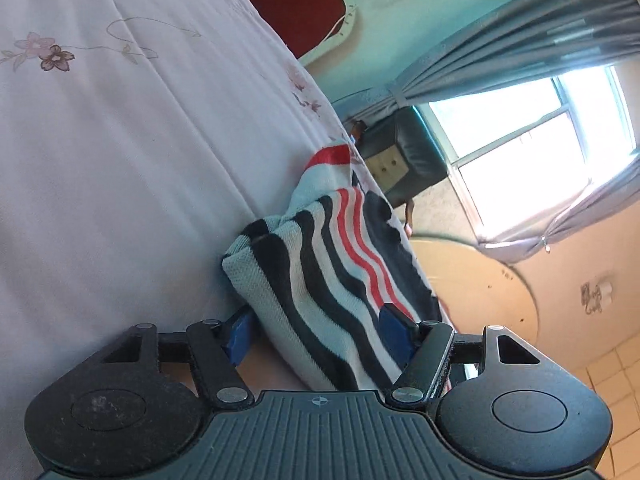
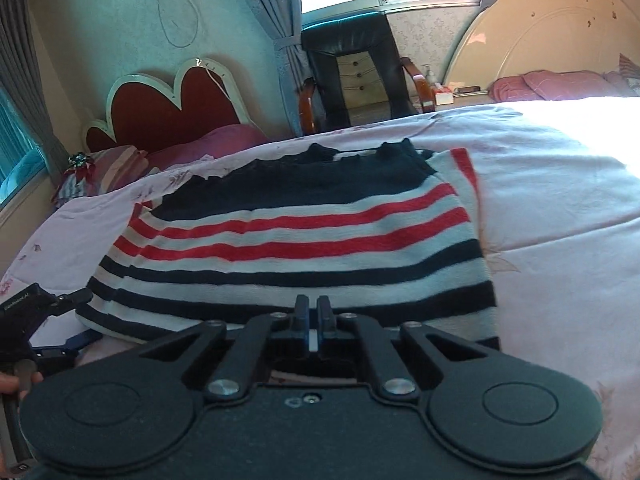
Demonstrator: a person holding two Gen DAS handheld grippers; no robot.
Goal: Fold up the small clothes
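Observation:
A small striped knit garment (image 2: 296, 236), navy, red and pale blue, lies folded on the pale floral bedsheet (image 2: 560, 200). My right gripper (image 2: 313, 312) is shut at the garment's near hem, fingers together on its edge. My left gripper (image 1: 320, 328) is open, its blue pads either side of the garment's thick folded end (image 1: 320, 280), not closed on it. The left gripper also shows at the left edge of the right wrist view (image 2: 60, 320), at the garment's left corner.
A red heart-shaped headboard (image 2: 168, 108) and pink pillows stand beyond the bed. A black armchair (image 2: 352, 76) sits under the window. A cream round headboard (image 2: 540, 36) with pillows is at the right. Bedsheet (image 1: 120, 160) spreads wide to the left.

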